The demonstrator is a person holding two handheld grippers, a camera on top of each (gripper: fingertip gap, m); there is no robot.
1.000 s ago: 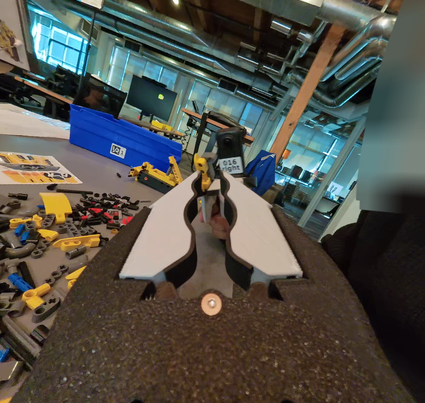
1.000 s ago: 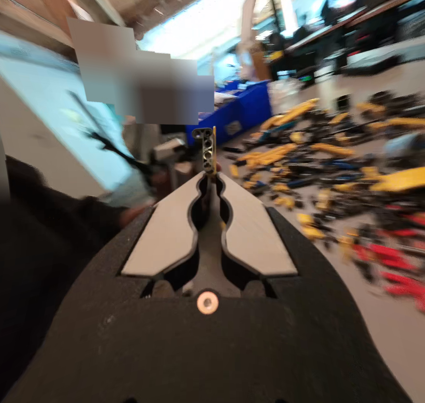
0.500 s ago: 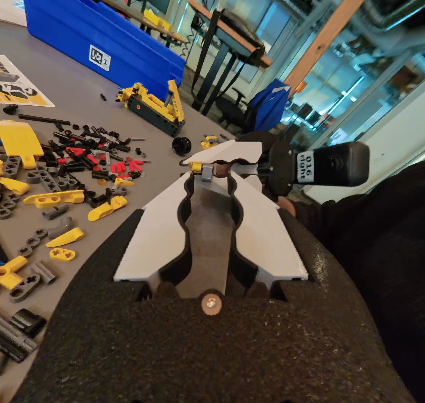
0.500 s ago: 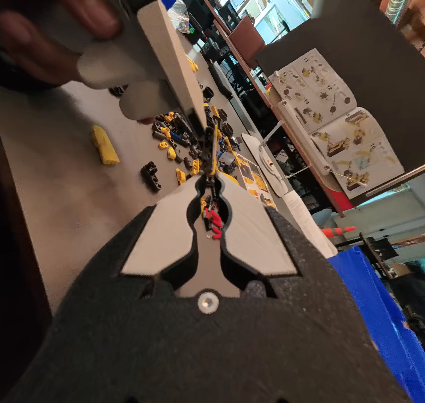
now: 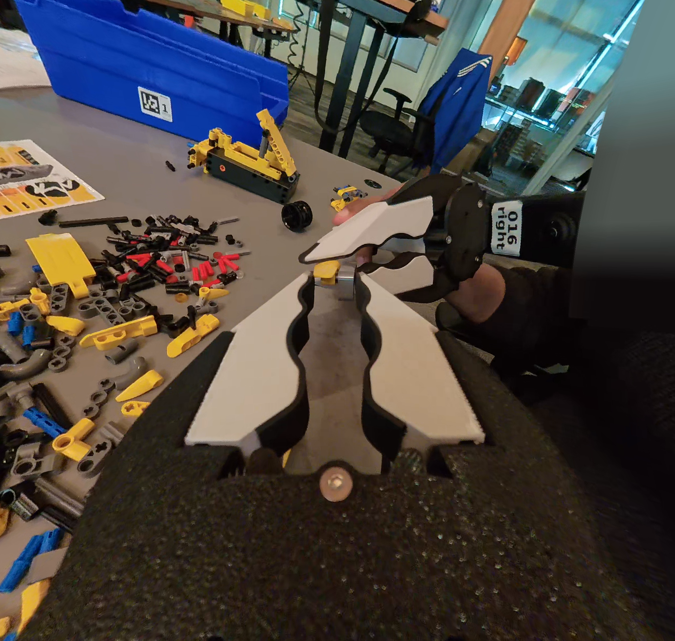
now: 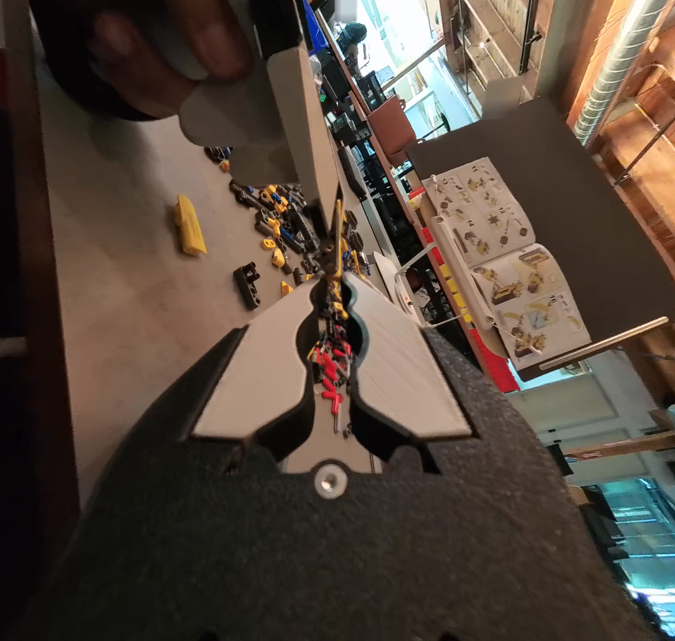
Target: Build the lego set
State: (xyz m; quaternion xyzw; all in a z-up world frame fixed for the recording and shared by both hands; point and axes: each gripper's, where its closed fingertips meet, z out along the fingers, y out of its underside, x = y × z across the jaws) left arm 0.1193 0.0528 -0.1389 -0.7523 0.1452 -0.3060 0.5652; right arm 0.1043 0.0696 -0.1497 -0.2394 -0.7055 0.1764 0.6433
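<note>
My left gripper [image 5: 334,278] is shut on a small yellow and grey piece [image 5: 325,269] and holds it above the grey table [image 5: 146,170]. My right gripper [image 6: 330,280] is shut on a thin dark perforated beam with a yellow part [image 6: 333,247], seen edge on. In the left wrist view the right gripper lies on its side, and its white finger [image 5: 369,227] reaches in from the right to just over the left tips. In the right wrist view a left gripper finger [image 6: 310,141] comes down from above and meets the end of the beam.
A pile of loose yellow, black, grey and red parts [image 5: 146,276] covers the table's left side. Behind it stand a blue bin [image 5: 146,60], a partly built yellow and black model [image 5: 248,166], a black wheel [image 5: 296,214] and a printed sheet [image 5: 36,181]. An open booklet [image 6: 504,258] stands on a holder. The tips of both grippers are at nearly the same place. The black wheel [image 5: 296,214] is about 15 cm from my right fingertips.
Both grippers have come down from pointing at the room to just over the table. The right gripper has rolled onto its side and closed in on the left tips. Both kept their pieces.
</note>
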